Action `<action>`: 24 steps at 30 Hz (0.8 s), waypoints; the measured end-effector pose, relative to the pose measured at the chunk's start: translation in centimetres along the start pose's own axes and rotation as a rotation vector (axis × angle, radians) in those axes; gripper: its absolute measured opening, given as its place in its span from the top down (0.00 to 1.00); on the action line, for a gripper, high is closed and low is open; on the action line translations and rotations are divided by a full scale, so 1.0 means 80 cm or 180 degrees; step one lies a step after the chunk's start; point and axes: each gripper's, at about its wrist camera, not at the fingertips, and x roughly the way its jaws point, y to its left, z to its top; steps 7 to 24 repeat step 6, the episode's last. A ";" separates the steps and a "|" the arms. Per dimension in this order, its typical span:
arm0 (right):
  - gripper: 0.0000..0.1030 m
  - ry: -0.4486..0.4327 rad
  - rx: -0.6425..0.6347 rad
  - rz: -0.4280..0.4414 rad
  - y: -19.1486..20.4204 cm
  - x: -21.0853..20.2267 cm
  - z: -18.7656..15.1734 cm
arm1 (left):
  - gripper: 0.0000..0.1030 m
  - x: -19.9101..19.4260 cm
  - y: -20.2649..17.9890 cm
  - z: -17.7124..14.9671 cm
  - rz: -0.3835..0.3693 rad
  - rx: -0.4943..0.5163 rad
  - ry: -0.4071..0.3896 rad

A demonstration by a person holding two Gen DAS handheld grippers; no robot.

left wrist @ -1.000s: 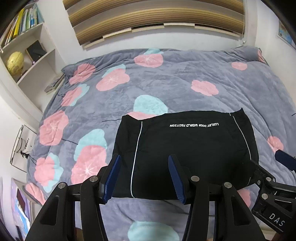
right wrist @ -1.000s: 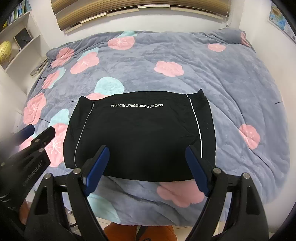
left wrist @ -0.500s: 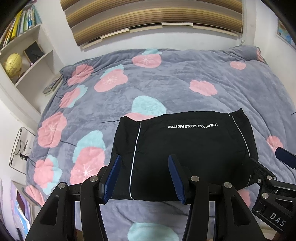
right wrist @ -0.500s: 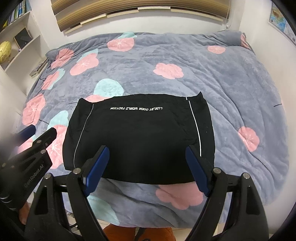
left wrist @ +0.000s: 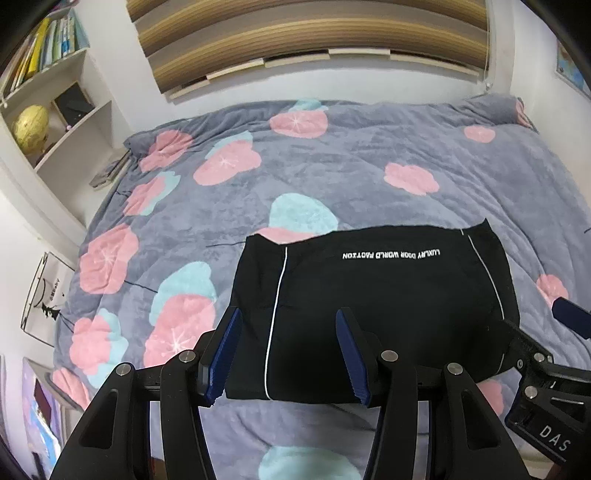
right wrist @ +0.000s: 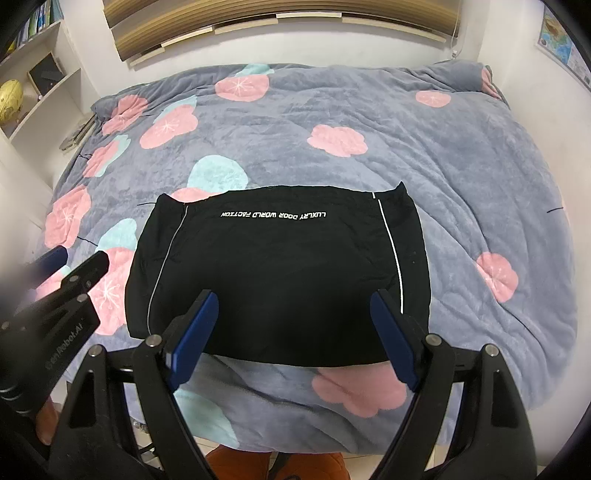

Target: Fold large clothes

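Above the near edge of a bed, the left tool [left wrist: 288,354] and the right tool [right wrist: 291,339] hang with their blue pads spread wide and nothing between them. Neither touches the black garment [right wrist: 280,273], which lies just beyond the fingertips on the grey floral blanket [right wrist: 369,110], near the bed's front edge and roughly central. It is already a compact, flat rectangle with squared edges, white piping down each side and a line of white lettering along its far edge. Judging by that tidy shape, the folding looks finished or nearly so; at most one further fold or a final smoothing might remain. Nothing rests on the garment, and the blanket around it carries no other clothing. To the far left stands a white bookshelf [left wrist: 55,110] holding books and a yellow globe [left wrist: 31,123]. Striped wooden blinds [left wrist: 295,33] run along the far wall. Orange footwear [right wrist: 277,465], partly visible, shows on the floor below the near edge. Nothing blocks either tool's approach.
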 end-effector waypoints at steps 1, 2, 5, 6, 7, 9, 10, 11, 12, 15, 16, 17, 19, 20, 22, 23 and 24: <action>0.20 -0.0002 -0.0007 -0.0005 0.001 0.000 0.000 | 0.47 -0.003 0.001 0.000 0.0014 -0.0016 -0.0068; 0.20 -0.0002 -0.0009 -0.0006 0.002 0.000 -0.001 | 0.47 -0.007 0.003 -0.001 0.0065 -0.0018 -0.0172; 0.20 0.0002 -0.0005 -0.0011 0.003 0.001 -0.001 | 0.47 -0.009 0.008 0.003 0.0056 -0.0029 -0.0195; 0.20 0.0002 -0.0003 -0.0010 0.003 0.001 -0.001 | 0.47 -0.007 0.010 0.004 0.0033 -0.0049 -0.0172; 0.20 0.0002 -0.0003 -0.0010 0.003 0.001 -0.001 | 0.47 -0.007 0.010 0.004 0.0033 -0.0049 -0.0172; 0.20 0.0002 -0.0003 -0.0010 0.003 0.001 -0.001 | 0.47 -0.007 0.010 0.004 0.0033 -0.0049 -0.0172; 0.20 0.0002 -0.0003 -0.0010 0.003 0.001 -0.001 | 0.47 -0.007 0.010 0.004 0.0033 -0.0049 -0.0172; 0.20 0.0002 -0.0003 -0.0010 0.003 0.001 -0.001 | 0.47 -0.007 0.010 0.004 0.0033 -0.0049 -0.0172; 0.20 0.0002 -0.0003 -0.0010 0.003 0.001 -0.001 | 0.47 -0.007 0.010 0.004 0.0033 -0.0049 -0.0172; 0.20 0.0002 -0.0003 -0.0010 0.003 0.001 -0.001 | 0.47 -0.007 0.010 0.004 0.0033 -0.0049 -0.0172; 0.20 0.0002 -0.0003 -0.0010 0.003 0.001 -0.001 | 0.47 -0.007 0.010 0.004 0.0033 -0.0049 -0.0172; 0.20 0.0002 -0.0003 -0.0010 0.003 0.001 -0.001 | 0.47 -0.007 0.010 0.004 0.0033 -0.0049 -0.0172; 0.20 0.0002 -0.0003 -0.0010 0.003 0.001 -0.001 | 0.47 -0.007 0.010 0.004 0.0033 -0.0049 -0.0172; 0.20 0.0002 -0.0003 -0.0010 0.003 0.001 -0.001 | 0.47 -0.007 0.010 0.004 0.0033 -0.0049 -0.0172; 0.20 0.0002 -0.0003 -0.0010 0.003 0.001 -0.001 | 0.47 -0.007 0.010 0.004 0.0033 -0.0049 -0.0172; 0.20 0.0002 -0.0003 -0.0010 0.003 0.001 -0.001 | 0.47 -0.007 0.010 0.004 0.0033 -0.0049 -0.0172; 0.20 0.0002 -0.0003 -0.0010 0.003 0.001 -0.001 | 0.47 -0.007 0.010 0.004 0.0033 -0.0049 -0.0172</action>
